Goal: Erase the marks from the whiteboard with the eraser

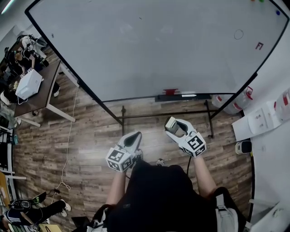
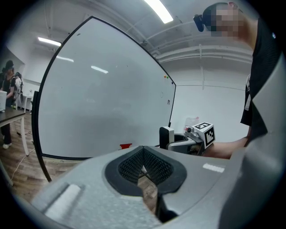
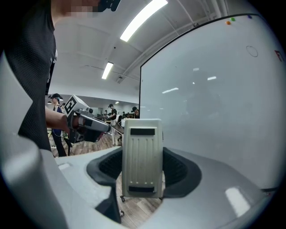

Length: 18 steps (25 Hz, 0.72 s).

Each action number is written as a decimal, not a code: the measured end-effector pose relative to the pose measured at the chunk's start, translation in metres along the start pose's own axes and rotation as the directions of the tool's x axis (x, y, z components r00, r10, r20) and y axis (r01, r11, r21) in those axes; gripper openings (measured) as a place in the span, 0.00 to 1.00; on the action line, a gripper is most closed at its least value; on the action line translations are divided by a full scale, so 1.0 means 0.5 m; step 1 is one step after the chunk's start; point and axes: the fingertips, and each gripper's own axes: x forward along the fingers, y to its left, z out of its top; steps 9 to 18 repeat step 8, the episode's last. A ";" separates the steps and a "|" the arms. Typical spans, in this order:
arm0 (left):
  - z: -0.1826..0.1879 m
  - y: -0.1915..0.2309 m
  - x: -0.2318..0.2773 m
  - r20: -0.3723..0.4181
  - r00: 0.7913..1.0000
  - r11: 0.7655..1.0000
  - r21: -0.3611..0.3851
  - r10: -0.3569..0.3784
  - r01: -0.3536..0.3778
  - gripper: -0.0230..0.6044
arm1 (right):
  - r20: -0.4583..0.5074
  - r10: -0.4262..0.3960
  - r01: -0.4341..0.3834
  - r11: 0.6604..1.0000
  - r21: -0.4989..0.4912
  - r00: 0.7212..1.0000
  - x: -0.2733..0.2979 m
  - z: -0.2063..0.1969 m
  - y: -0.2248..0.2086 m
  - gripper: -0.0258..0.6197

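Observation:
The big whiteboard stands in front of me on a wheeled frame. Near its upper right corner are a faint circle and a small red mark; the circle also shows in the right gripper view. My right gripper is shut on a pale grey eraser, held upright between the jaws, short of the board. The eraser points toward the board's lower edge. My left gripper hangs lower and to the left, jaws shut with nothing between them.
The board's tray carries a red item and a marker. Small magnets sit at the top right. A desk with a white device and seated people stands left. A white cabinet and water jugs are on the right.

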 end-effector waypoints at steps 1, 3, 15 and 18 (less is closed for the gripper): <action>-0.001 0.001 -0.003 -0.001 1.000 1.000 -0.002 0.006 -0.006 0.05 | 0.001 0.000 0.000 1.000 -0.002 1.000 0.001 0.001 0.000 0.44; 0.001 0.004 -0.005 -0.003 1.000 1.000 -0.011 0.016 -0.016 0.05 | -0.002 -0.009 0.009 1.000 -0.005 1.000 0.002 -0.001 -0.004 0.44; -0.015 0.010 -0.006 0.002 1.000 1.000 -0.014 0.012 -0.012 0.05 | -0.017 -0.051 0.051 0.999 -0.001 0.999 0.000 -0.011 -0.021 0.44; -0.015 0.010 -0.006 0.002 1.000 1.000 -0.014 0.012 -0.012 0.05 | -0.017 -0.051 0.051 0.999 -0.001 0.999 0.000 -0.011 -0.021 0.44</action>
